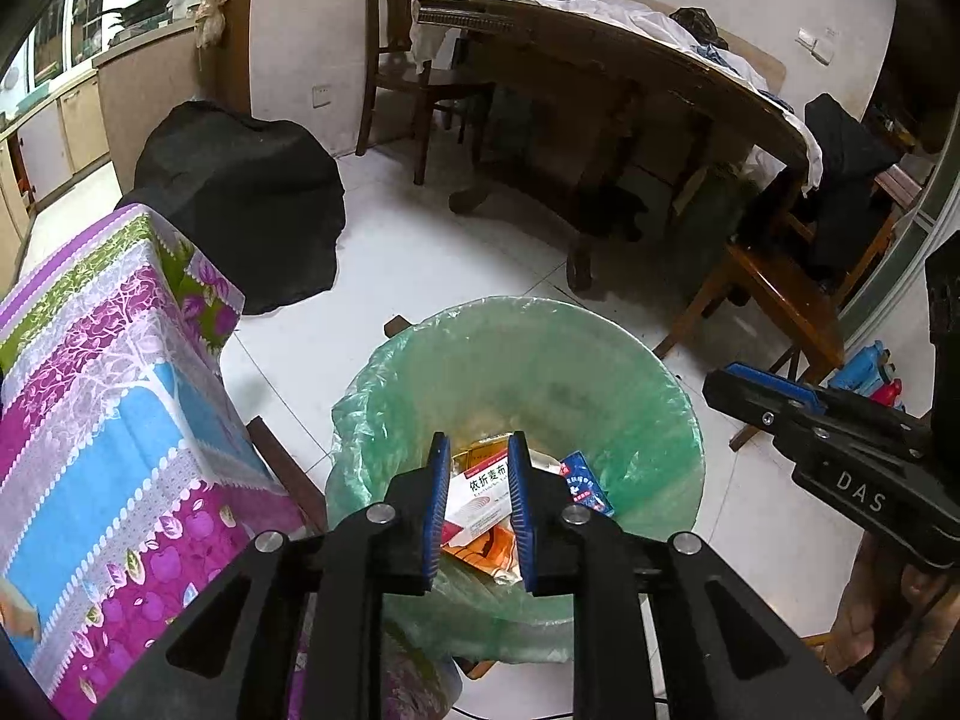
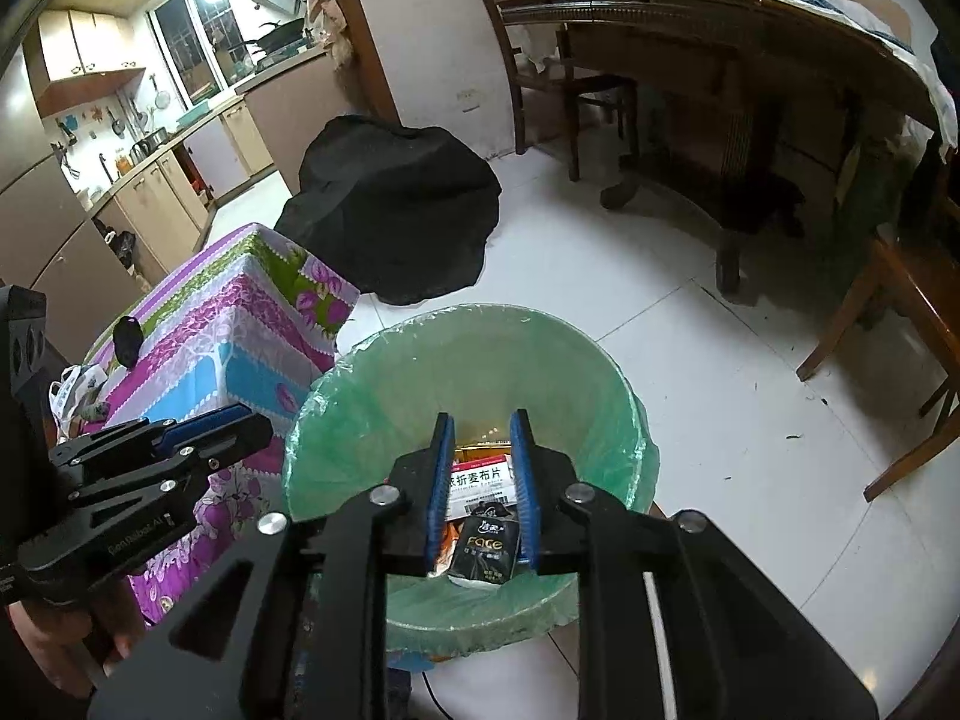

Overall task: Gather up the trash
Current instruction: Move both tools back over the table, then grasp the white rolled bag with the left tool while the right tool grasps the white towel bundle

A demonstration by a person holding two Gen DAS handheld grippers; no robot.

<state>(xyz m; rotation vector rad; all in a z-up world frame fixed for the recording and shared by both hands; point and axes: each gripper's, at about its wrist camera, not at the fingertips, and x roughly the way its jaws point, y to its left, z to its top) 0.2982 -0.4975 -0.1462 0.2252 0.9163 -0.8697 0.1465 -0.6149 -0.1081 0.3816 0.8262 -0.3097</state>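
Observation:
A bin lined with a green plastic bag (image 1: 648, 396) (image 2: 372, 420) stands on the white tile floor beside a small covered table. Inside lie a white and red medicine box (image 1: 474, 501) (image 2: 480, 483), an orange wrapper (image 1: 486, 552) and a blue packet (image 1: 585, 483). My left gripper (image 1: 478, 516) hangs open and empty over the bin's near rim. My right gripper (image 2: 482, 495) is also over the bin, jaws apart, with a black "FACE" packet (image 2: 485, 549) between the finger bases; I cannot tell if it is held or falling. Each gripper shows in the other's view (image 1: 780, 402) (image 2: 198, 426).
The small table with a purple, blue and green floral cloth (image 1: 108, 420) (image 2: 240, 324) is left of the bin. A black covered mound (image 1: 240, 198) (image 2: 396, 204) sits behind it. A large wooden dining table (image 1: 600, 60) (image 2: 720, 30) and chairs (image 1: 774, 294) stand behind and right.

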